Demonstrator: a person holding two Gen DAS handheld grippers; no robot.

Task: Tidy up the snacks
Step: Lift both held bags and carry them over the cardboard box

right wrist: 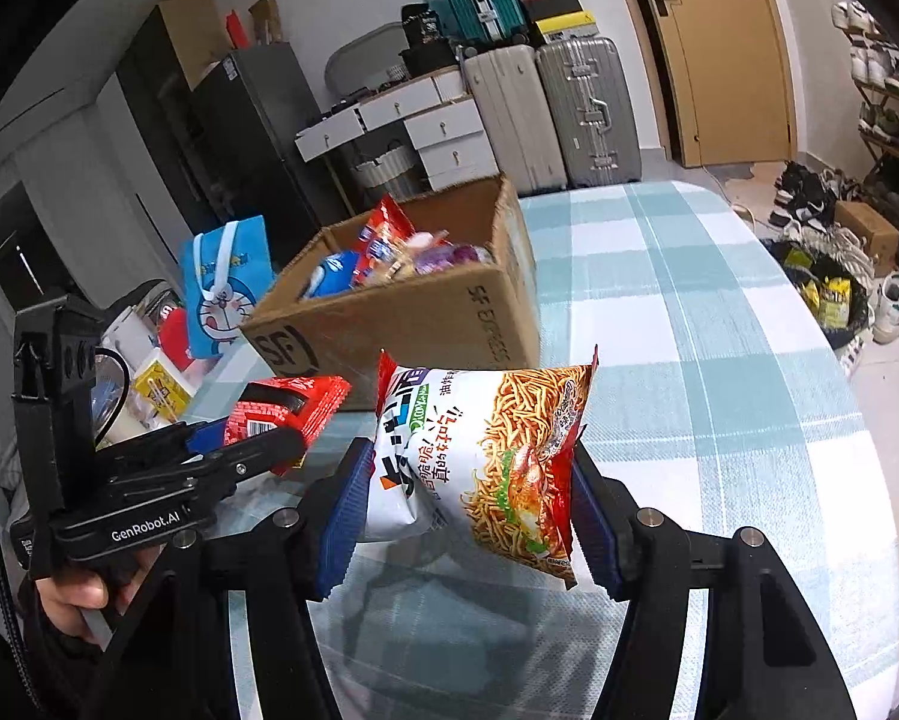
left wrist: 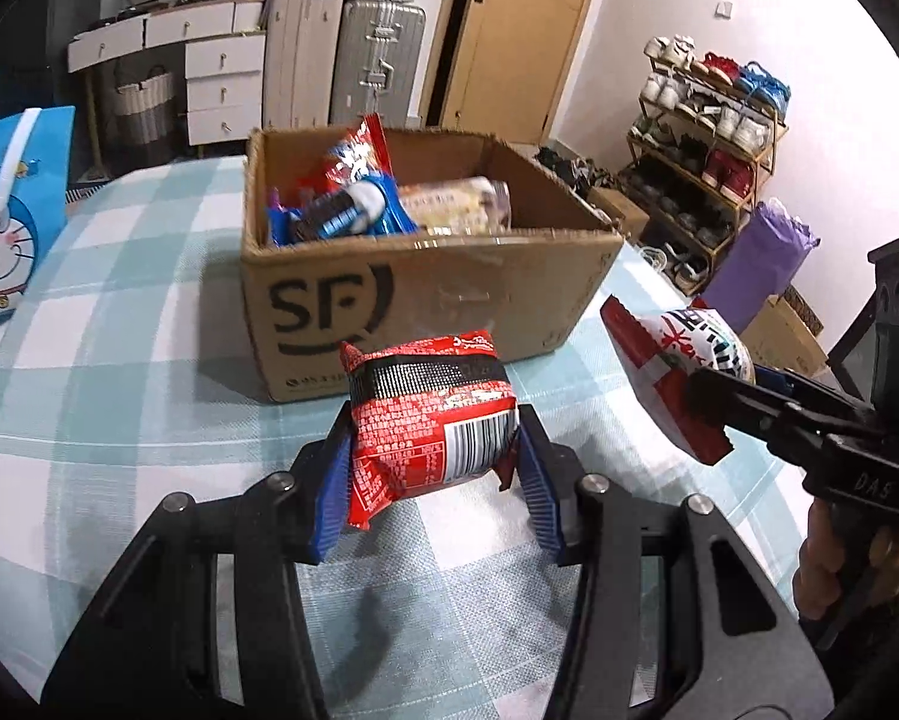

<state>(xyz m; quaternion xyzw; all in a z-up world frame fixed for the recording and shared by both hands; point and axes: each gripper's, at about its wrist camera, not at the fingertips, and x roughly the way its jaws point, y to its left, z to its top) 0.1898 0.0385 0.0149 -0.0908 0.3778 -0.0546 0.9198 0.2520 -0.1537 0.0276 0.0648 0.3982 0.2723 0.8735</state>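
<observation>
Checked tablecloth (left wrist: 119,360) under a snack-filled cardboard box (left wrist: 425,294), before it left gripper (left wrist: 434,468) clamping a red packet (left wrist: 431,420), right gripper (right wrist: 473,498) clamping a noodle bag (right wrist: 491,456).

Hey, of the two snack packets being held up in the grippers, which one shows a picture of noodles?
The white noodle packet in the right gripper. The left gripper holds a red packet showing only text and a barcode.

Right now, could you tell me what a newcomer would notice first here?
Two snack bags held above the checked tablecloth: a red packet in the left gripper, a noodle-snack bag in the right gripper. Behind them stands an open cardboard box already holding snacks.
</observation>
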